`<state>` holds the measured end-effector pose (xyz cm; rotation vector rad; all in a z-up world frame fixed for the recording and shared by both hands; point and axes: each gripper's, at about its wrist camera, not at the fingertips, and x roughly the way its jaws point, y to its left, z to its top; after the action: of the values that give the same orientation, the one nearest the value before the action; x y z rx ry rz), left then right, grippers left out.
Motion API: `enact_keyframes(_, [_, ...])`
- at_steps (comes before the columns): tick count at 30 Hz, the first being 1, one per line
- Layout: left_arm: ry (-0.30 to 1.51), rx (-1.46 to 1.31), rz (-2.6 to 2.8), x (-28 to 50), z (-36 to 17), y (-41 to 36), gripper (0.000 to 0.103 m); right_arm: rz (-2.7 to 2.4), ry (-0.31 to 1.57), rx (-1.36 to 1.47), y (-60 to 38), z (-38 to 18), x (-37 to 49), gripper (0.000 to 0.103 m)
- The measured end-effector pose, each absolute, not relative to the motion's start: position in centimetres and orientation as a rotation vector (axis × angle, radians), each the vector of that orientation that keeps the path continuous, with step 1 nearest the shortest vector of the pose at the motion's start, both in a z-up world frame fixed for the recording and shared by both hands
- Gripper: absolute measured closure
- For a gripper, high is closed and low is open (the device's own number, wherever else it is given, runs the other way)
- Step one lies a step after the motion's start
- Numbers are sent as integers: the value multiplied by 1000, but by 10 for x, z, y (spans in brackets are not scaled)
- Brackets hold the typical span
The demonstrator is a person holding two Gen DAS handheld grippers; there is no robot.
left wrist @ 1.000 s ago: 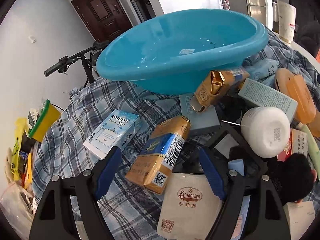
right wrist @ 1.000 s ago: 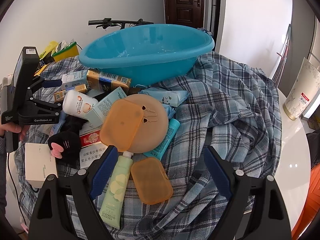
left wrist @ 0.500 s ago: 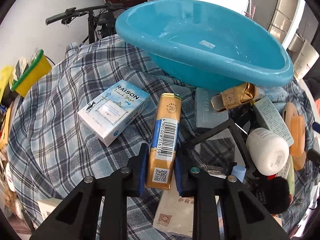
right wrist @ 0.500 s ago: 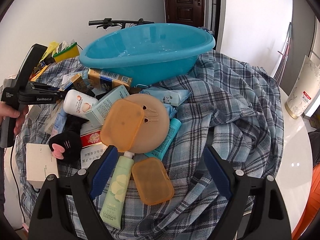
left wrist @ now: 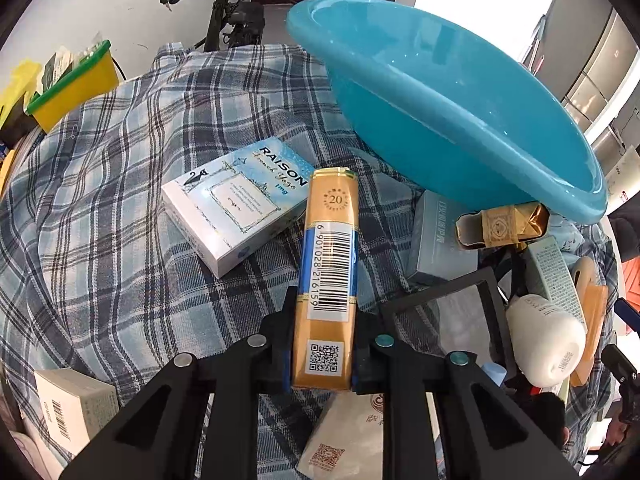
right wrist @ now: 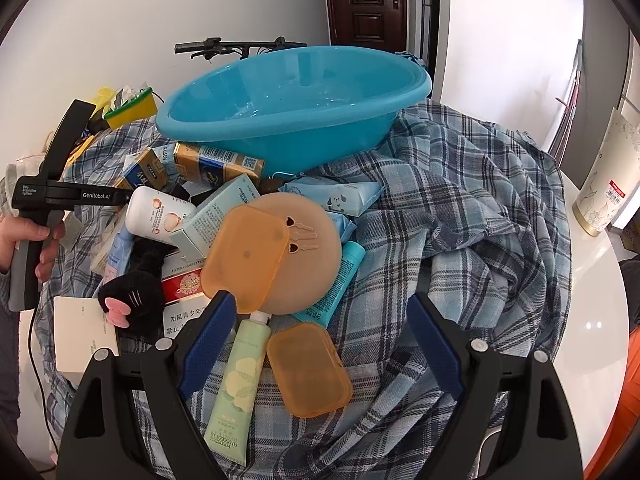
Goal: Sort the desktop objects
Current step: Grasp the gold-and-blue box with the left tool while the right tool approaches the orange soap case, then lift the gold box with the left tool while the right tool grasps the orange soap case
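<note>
The gold pack (left wrist: 326,280) was clamped by the left gripper (left wrist: 322,344) while the right gripper (right wrist: 320,344) was held wide, empty; lifting into the basin (left wrist: 460,120) seemed due next.

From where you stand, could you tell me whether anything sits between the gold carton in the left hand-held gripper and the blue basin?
Nothing visible blocks it. The left hand-held gripper is shut on the gold carton, and only plaid cloth lies between its far end and the blue basin. The white Raison box sits off to the carton's left, clear of that path.
</note>
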<state>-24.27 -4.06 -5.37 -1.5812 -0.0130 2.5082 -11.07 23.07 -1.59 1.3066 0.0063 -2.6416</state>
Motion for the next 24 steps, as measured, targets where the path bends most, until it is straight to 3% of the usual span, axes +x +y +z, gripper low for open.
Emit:
enact_keyframes(10, [13, -1210, 2771, -178, 9, -33, 82, -2651, -85, 1284, 216, -9, -128, 16])
enact_keyframes(14, [-33, -1140, 2759, -154, 16, -32, 82, -2721, 7, 1278, 196, -17, -135, 16])
enact_keyframes(24, [12, -1097, 2793, -130, 19, -34, 82, -2698, 39, 1245, 177, -28, -131, 16])
